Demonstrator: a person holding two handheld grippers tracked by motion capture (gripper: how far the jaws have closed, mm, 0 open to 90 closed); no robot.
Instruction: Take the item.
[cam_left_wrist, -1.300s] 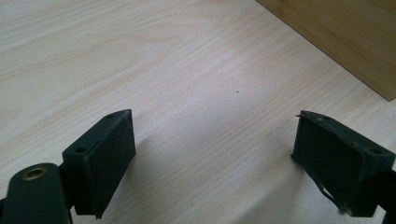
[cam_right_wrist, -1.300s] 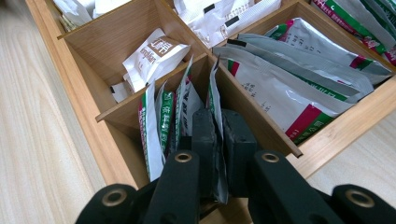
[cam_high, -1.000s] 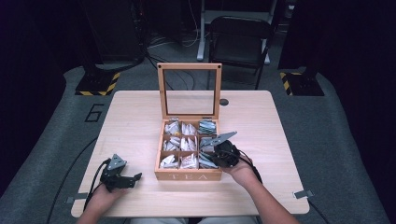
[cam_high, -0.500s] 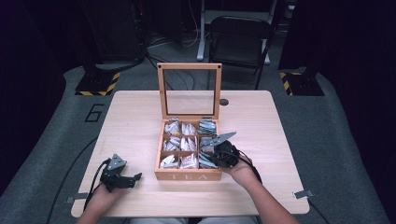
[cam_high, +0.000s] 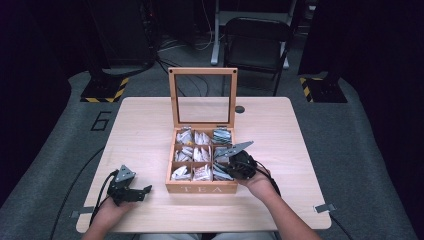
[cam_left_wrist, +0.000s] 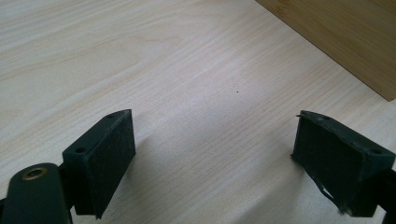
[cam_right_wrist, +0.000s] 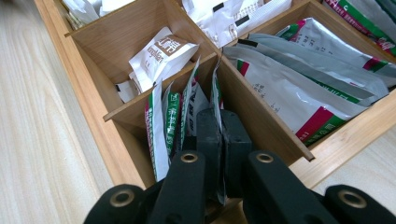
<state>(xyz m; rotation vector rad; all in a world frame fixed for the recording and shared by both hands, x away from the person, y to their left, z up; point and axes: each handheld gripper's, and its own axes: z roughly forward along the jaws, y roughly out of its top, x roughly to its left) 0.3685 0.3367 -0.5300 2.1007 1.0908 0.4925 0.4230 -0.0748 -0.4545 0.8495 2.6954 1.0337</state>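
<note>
While the left tool (cam_high: 145, 190) is resting wide open on the desk (cam_high: 145, 130), the right tool (cam_right_wrist: 219, 126) is pinching a tea sachet (cam_right_wrist: 216, 93) in the tea box's (cam_high: 200, 189) front right compartment.

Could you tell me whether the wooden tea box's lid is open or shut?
Open: the glass-paned wooden lid stands upright behind the wooden tea box, leaving its sachet compartments exposed.

A tea box (cam_high: 202, 187) is set at the middle of the table (cam_high: 150, 125), its lid (cam_high: 202, 97) raised upright at the far edge. Sachets (cam_high: 202, 172) are stood in its compartments. A chair (cam_high: 257, 47) is placed behind the table, and a small disc (cam_high: 240, 109) is laid right of the lid.
</note>
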